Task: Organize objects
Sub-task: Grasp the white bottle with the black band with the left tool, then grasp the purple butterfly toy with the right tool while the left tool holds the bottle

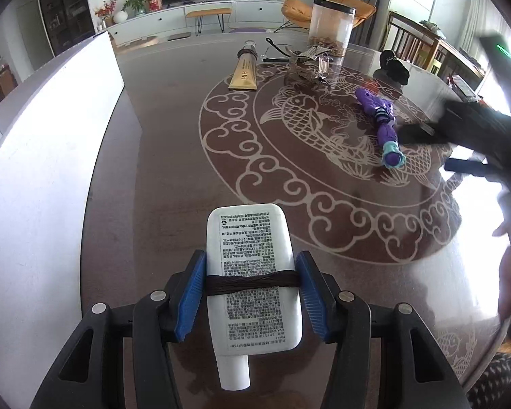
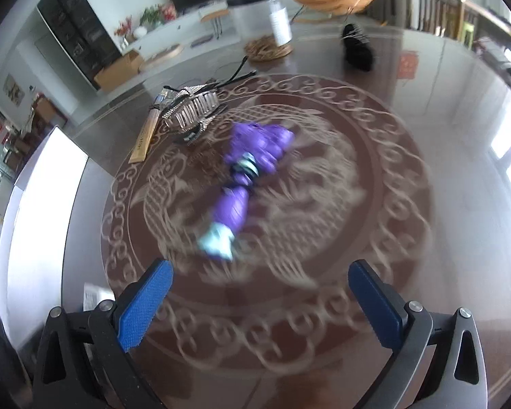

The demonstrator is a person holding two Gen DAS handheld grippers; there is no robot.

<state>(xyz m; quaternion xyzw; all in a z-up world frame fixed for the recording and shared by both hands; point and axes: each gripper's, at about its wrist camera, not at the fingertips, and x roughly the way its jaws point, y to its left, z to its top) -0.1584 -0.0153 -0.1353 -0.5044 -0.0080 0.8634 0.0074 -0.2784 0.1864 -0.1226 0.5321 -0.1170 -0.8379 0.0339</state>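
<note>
- Only the left wrist view shows the left gripper (image 1: 252,288) clenched on one white plastic tube (image 1: 253,283), bottom centre.
- Right gripper (image 2: 260,301) released; one blurry purple toy (image 2: 245,184) mid-frame on the table (image 2: 460,204).

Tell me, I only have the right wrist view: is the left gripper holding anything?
Observer: Yes. The left gripper is shut on a white tube, cap toward the camera.
Operator: Anything on that tube?
Observer: A dark hair tie is wrapped around its middle.
Operator: What stands behind the silver hair clip?
Observer: A clear jar with a dark lid, brown contents at the bottom.
</note>
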